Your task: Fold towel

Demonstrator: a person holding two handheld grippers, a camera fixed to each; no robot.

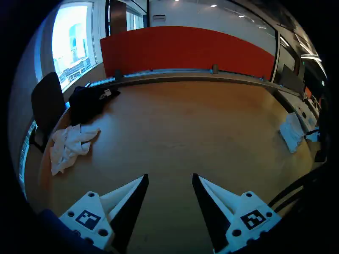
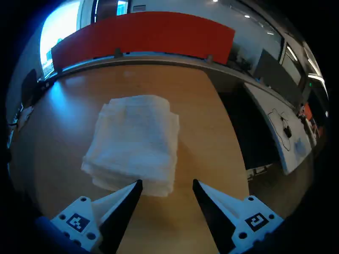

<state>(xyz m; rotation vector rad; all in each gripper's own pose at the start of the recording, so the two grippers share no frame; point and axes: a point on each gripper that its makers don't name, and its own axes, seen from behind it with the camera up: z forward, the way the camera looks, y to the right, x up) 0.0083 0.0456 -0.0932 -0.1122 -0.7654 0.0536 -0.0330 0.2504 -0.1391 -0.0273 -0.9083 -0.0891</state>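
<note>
the left gripper (image 1: 170, 175) and right gripper (image 2: 167, 180) have white plastic bodies, black wedge fingers (image 1: 131, 203) and square black-and-white markers (image 1: 88, 219) at five and seven o'clock.

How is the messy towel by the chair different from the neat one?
The messy towel lies crumpled in a heap; the neat towel is folded into a flat rectangle. The messy towel sits by the chair, the neat towel right before the right gripper. Both are white, on the wooden table.

Towel stack (image 2: 135, 139) nr edge — behind hand-held gripper (image 2: 166, 182).
</note>
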